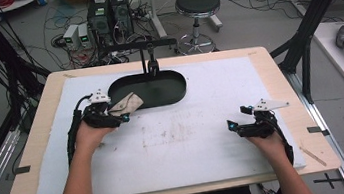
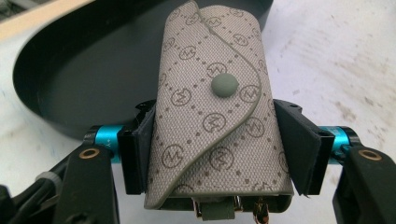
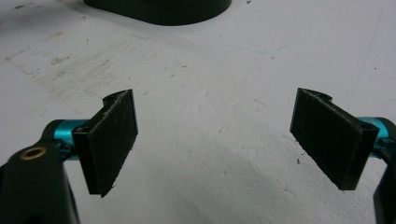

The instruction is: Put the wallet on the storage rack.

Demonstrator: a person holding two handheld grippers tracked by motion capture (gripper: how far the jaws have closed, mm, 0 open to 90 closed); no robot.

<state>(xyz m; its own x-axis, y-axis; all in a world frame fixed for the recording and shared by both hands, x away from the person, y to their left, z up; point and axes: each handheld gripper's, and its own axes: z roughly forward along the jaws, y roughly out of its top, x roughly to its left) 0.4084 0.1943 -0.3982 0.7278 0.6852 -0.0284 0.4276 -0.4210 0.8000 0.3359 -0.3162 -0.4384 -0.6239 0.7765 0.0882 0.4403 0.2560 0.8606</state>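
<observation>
Left gripper [image 1: 121, 117] is closed on a beige monogram key pouch [image 2: 212, 112]; both pads are pressed against its long sides, seen plainly in the left gripper view. The grip is taken low on the pouch, near the end with the metal hardware, so the snap button [image 2: 224, 86] and folded flap are left clear and pointing forward

In the high view the pouch [image 1: 128, 103] is held at the near left rim of the black oval tray [image 1: 169, 93], partly over its edge, off the mat. Judged: the pouch is being carried to the tray for placing inside; the sideways clamp lets it be set down flat, flap up

The tray is placed at the far middle of the white mat [image 1: 181, 141], within reach of either hand. Its floor looks bare where it can be seen

Right gripper [image 1: 238, 119] is held low over the mat at the near right, well apart from tray and pouch. Its jaws stand wide apart with nothing between the pads [image 3: 114, 140], only stained mat beneath. Judged: parked out of the way while the left does the work

Risk noted: a release too close to the rim could leave the pouch tipping on the tray wall
</observation>
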